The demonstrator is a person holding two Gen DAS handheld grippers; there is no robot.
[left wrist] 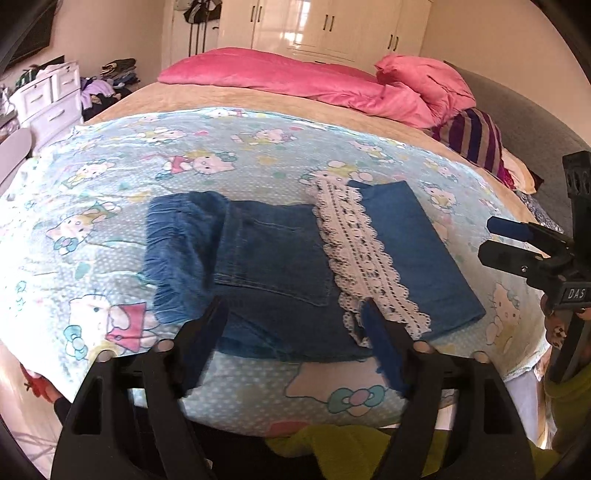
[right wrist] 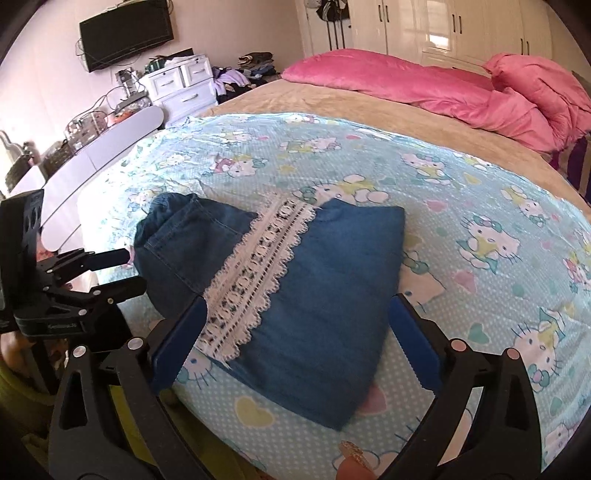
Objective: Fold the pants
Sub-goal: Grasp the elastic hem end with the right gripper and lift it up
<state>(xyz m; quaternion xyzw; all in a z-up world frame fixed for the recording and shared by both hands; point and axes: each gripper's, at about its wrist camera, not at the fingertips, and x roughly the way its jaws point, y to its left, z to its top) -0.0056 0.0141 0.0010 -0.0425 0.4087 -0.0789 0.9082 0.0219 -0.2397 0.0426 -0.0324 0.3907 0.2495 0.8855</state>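
Left wrist view. We record the pants (left wrist: 273, 266), blue denim with a white lace band (left wrist: 365, 254), lying folded on the cartoon-print blanket (left wrist: 207, 162) spread over the bed (left wrist: 229, 98). They sit directly ahead of the left hand-held gripper (left wrist: 295, 343), whose fingers stand wide apart with nothing between them; the near edge of the denim falls between and behind the two fingertips, and we cannot tell whether either finger touches the cloth. The gathered waistband (left wrist: 181, 243) points to the left, the folded leg section to the right. The right hand-held gripper (left wrist: 498, 242) enters at the right edge, hovering beside the pants' right end, apart from them; its fingers show a narrow gap and hold nothing. Its body is cut off by the frame. A pink duvet (left wrist: 295, 79) and a striped cloth (left wrist: 476, 136) lie at the far side of the bed.

Right wrist view. We record the same pants (right wrist: 303, 295) lying between the spread fingers of the right hand-held gripper (right wrist: 295, 339), which are well apart and empty. The lace band (right wrist: 255, 273) runs diagonally across the denim. The left finger covers the lace's near end. The left hand-held gripper (right wrist: 125, 269) sits at the left edge, just beside the waistband end, fingers parted; contact is hard to make out. A white drawer unit (right wrist: 184, 86) and a wall television (right wrist: 125, 33) stand beyond the bed.
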